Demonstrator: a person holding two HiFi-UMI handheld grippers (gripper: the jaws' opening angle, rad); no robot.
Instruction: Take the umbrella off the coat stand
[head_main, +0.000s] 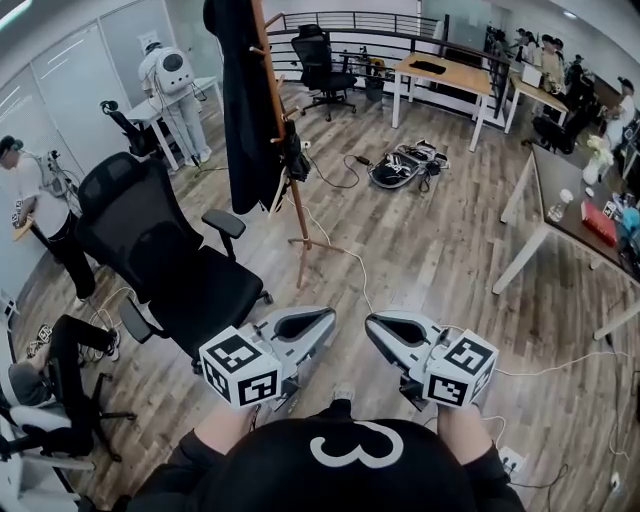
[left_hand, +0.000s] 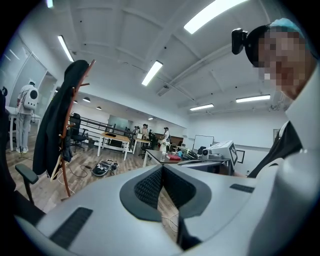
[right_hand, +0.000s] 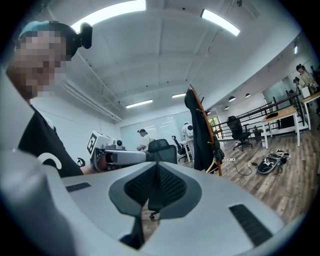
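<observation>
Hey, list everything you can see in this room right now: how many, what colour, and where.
coat stand: one, reddish-brown wood, on the floor ahead
coat: one, black, hanging on the stand
small dark item: one, hanging on the stand beside the coat; may be the umbrella
office chairs: two, black, one near left, one far by the railing
humanoid robot: one, white, far left
bag: one, black and grey, on the floor beyond the stand
desks: at least three, back and right
people: several, left edge and far right
left gripper: grey, jaws shut, empty
right gripper: grey, jaws shut, empty
</observation>
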